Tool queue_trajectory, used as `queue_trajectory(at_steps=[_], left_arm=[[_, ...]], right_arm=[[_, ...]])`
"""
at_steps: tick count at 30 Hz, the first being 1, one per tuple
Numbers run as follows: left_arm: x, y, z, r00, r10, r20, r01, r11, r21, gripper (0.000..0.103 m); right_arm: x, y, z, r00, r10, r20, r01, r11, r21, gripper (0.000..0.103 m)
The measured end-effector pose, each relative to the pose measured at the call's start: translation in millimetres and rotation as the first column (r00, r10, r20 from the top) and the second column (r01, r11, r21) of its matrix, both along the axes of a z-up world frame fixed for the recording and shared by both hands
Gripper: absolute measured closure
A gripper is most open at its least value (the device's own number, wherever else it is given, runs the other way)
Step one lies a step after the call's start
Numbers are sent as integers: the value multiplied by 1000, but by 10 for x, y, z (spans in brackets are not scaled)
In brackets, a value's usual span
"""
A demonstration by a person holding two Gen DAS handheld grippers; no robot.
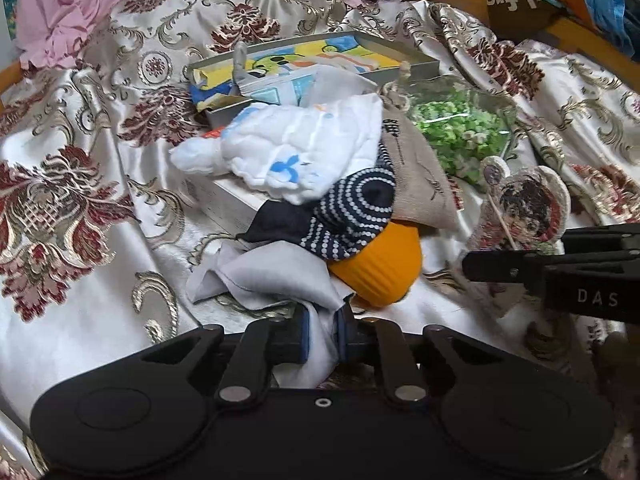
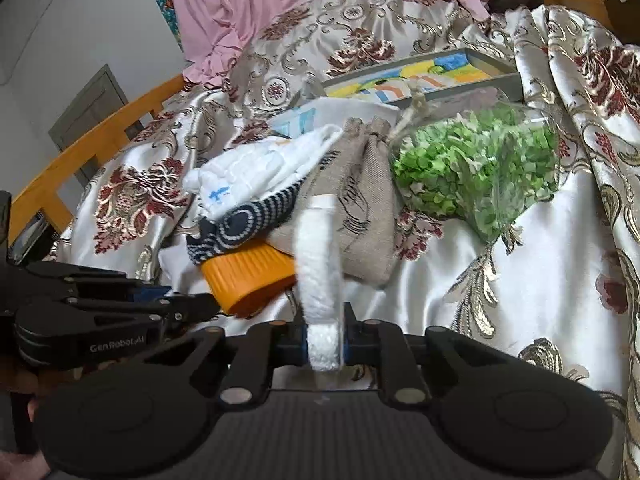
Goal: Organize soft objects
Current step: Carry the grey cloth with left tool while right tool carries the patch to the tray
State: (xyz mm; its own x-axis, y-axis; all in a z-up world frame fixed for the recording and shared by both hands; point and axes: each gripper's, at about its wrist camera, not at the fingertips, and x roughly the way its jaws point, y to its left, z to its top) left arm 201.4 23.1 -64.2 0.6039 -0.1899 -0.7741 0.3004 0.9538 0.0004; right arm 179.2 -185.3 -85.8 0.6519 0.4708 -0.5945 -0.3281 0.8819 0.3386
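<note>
The left gripper point(image 1: 323, 334) pinches the grey cloth's point(image 1: 276, 276) edge; the right gripper point(image 2: 325, 338) clamps a plush patch point(image 2: 320, 264) edge-on, with bare bedspread point(image 2: 532, 264) to its right.

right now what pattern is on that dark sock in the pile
Navy sock with rings of white dots, clearest in the left wrist view.

Left gripper point(image 1: 323, 338) low at the near edge of the patterned bedspread point(image 1: 100, 208), jaws clamped on a fold of pale grey cloth point(image 1: 276, 276). Just beyond, a dotted navy fabric point(image 1: 352, 212) drapes over an orange object point(image 1: 380, 268). The right gripper point(image 1: 480, 266) pokes in from the right, beside an embroidered character patch point(image 1: 528, 204).
</note>
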Motion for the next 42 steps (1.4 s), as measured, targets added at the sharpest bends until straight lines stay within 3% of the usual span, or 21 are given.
queue_trajectory(at_steps=[7,12,21,28,33,42], left_arm=[[-97,15,56,999,-26,-47,19,990,-139,91],[-250,34,170,998,-42,-40,33,976,-217,91],[-643,-73,336,994,-88,58,100,959,-265,91],[-787,-96,461,980,-91,176,142,944,-299,91],[-734,-36,584,971,-43,233,125,929,-348,91],[-472,-76,856,943,-18,334,147,919,-367,91]], right_arm=[[-129,43,121,998,38,47,-38,999,-14,88],[-241,-12,228,995,36,89,-34,999,-19,88],[-422,-73,392,988,31,154,-27,999,-28,88],[-523,-126,518,979,23,201,-21,1000,-15,88],[-548,-124,632,971,17,240,-11,1000,-25,88],[-288,-69,916,958,35,284,-24,999,-45,88]])
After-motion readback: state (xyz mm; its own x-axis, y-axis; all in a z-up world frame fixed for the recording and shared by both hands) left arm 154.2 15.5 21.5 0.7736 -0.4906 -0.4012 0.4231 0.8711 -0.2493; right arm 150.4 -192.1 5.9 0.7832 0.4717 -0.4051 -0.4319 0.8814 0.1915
